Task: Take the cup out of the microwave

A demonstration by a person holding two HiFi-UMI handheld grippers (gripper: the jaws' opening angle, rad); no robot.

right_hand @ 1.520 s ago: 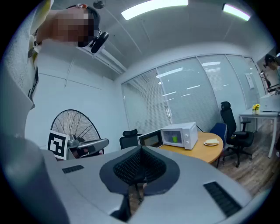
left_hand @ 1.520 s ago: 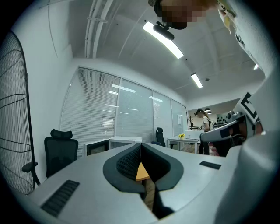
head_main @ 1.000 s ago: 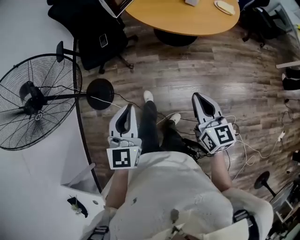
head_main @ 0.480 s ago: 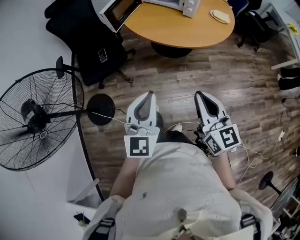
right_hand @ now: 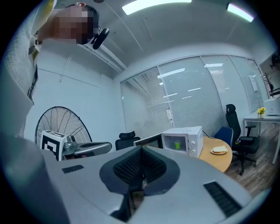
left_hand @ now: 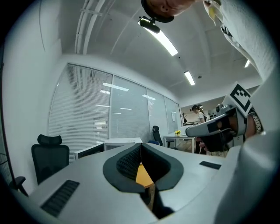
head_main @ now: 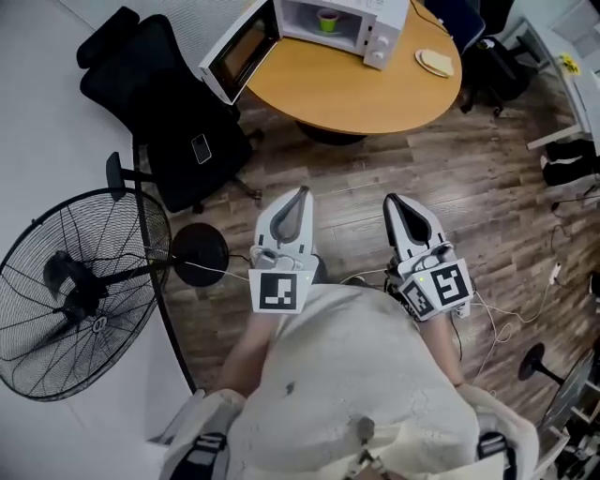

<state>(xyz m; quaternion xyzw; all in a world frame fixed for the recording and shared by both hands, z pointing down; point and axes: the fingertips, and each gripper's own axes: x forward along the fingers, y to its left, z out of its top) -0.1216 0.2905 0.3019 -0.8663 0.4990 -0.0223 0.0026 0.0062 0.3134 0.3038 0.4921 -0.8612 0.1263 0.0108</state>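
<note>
Floor: brown wood planks across the middle of the head view, with loose cables at the right edge.
Person: in a pale top, filling the bottom centre of the frame, one pair of tongs in each hand.
Fan: black standing fan at the lower left, its round base just left of the left tongs.
Counter: round orange top at the upper centre, well apart from both pairs of tongs.
Chair: black office chair at the upper left, beside the counter.
Microwave: white, on the far part of the counter, door swung open to the left.
Left tongs: closed with the pads together and nothing between them, held level, left of centre.
Right tongs: closed and empty, right of centre, aimed toward the counter.
Plate: small, carrying a pale piece of food, on the counter right of the microwave.
Cup: green, upright inside the open microwave at the top of the frame.
</note>
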